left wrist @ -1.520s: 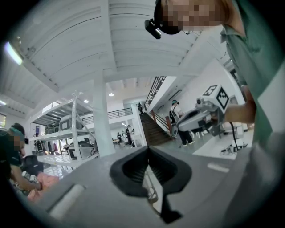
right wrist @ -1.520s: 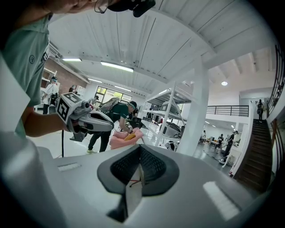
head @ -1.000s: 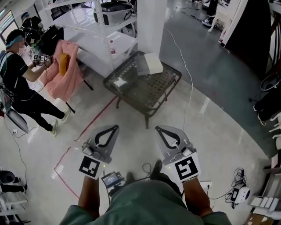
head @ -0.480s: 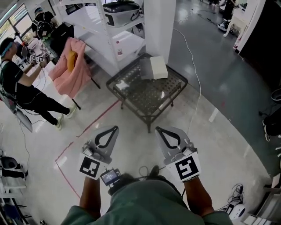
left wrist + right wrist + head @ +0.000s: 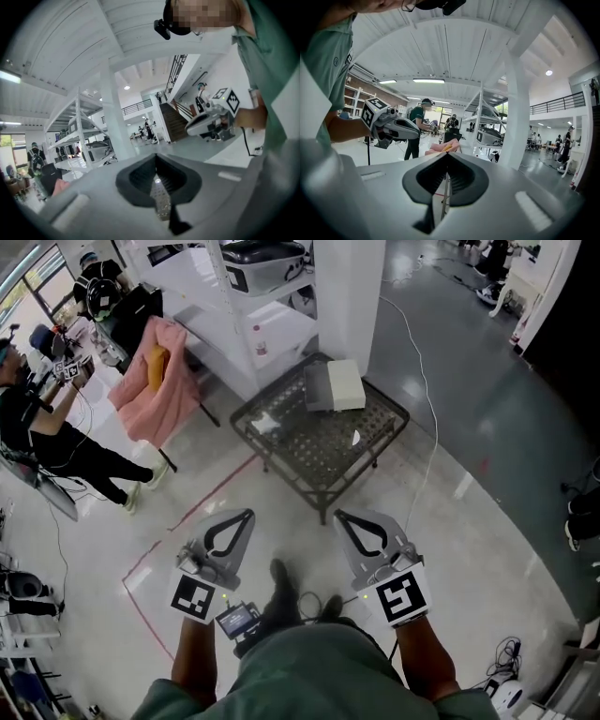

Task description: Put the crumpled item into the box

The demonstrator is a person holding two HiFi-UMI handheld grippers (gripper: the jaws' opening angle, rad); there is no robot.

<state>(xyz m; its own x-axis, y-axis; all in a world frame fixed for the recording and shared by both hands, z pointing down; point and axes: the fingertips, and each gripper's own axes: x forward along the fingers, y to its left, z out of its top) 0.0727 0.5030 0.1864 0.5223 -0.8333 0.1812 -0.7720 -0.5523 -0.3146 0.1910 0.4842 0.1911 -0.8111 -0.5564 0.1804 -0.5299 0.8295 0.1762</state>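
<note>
- Jaws of the left gripper [image 5: 245, 514] and the right gripper [image 5: 339, 516] are pressed together, with nothing between them.
- Both grippers are side by side above the floor, short of the mesh table [image 5: 317, 448].
- The white crumpled item [image 5: 263, 424] lies on the table's left part.
- The box [image 5: 344, 383] sits at the far corner, apart from the item.

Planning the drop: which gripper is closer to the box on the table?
Right. In the head view the right gripper is directly below the box, short of the table; the left gripper is below and well left.

White scrap [image 5: 263, 424] on mesh table [image 5: 319, 442]: too small to identify.
</note>
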